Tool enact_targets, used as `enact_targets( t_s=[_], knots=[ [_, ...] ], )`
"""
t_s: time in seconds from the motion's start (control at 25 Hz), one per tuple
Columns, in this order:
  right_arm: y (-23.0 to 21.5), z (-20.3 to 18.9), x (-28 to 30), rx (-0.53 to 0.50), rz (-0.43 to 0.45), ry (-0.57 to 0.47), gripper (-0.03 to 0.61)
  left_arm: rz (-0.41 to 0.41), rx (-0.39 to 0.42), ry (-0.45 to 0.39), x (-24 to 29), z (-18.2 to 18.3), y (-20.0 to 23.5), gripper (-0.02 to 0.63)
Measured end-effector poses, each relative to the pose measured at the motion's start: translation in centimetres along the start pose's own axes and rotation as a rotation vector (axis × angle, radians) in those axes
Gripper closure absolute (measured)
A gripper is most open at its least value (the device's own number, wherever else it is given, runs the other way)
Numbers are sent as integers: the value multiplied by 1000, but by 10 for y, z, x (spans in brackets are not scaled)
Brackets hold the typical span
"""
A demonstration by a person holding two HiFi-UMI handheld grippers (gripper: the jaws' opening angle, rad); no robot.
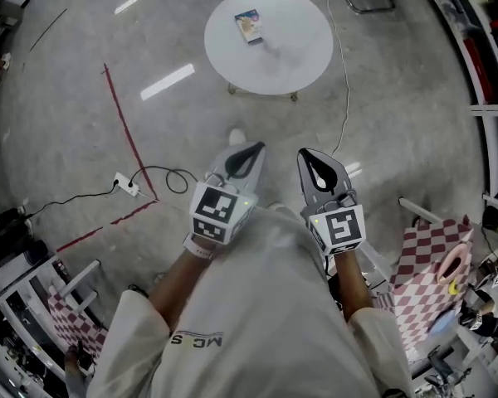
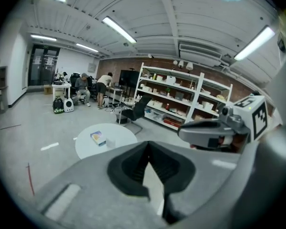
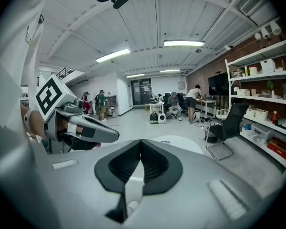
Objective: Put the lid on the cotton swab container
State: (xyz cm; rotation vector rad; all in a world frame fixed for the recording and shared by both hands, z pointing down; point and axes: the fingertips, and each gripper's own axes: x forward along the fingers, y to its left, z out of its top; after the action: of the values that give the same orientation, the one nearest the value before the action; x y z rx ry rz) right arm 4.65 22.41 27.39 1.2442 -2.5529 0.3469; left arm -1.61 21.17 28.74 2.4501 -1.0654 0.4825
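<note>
Ahead, on the round white bench [image 1: 303, 23], lay the cotton swab container [image 1: 249, 26], a small oblong box with a blue rim and a printed yellowish top; it sat left of the bench's middle, flat on its broad face, its long axis running away from the person, the near end leaning a little to the right; it was too small to tell whether its lid was on; a faint clear thing [image 1: 274, 52] stood just beside it, nearer the bench's centre, and what it was could not be made out; the left hand-held gripper [image 1: 251, 148] and the right hand-held gripper [image 1: 309, 154] hung side by side well short of the bench, over the grey floor [image 1: 66, 123], tips pointing toward the bench; each had its jaws closed tip to tip with nothing between them; a red tape line [image 1: 124, 131] ran on the floor left of the bench; a white cable [image 1: 342, 73] trailed past the bench's right edge.
</note>
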Motion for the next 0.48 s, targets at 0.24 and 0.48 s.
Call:
enact_targets(
  t_s=[0.24,0.48],
  knots=[
    [-41,55,107,-9,-29,34,580,-34,32,-3,35,67,119,615],
    [-83,81,172,-54,-42,74,580,-62,34,2,67,96,174,615]
  ],
)
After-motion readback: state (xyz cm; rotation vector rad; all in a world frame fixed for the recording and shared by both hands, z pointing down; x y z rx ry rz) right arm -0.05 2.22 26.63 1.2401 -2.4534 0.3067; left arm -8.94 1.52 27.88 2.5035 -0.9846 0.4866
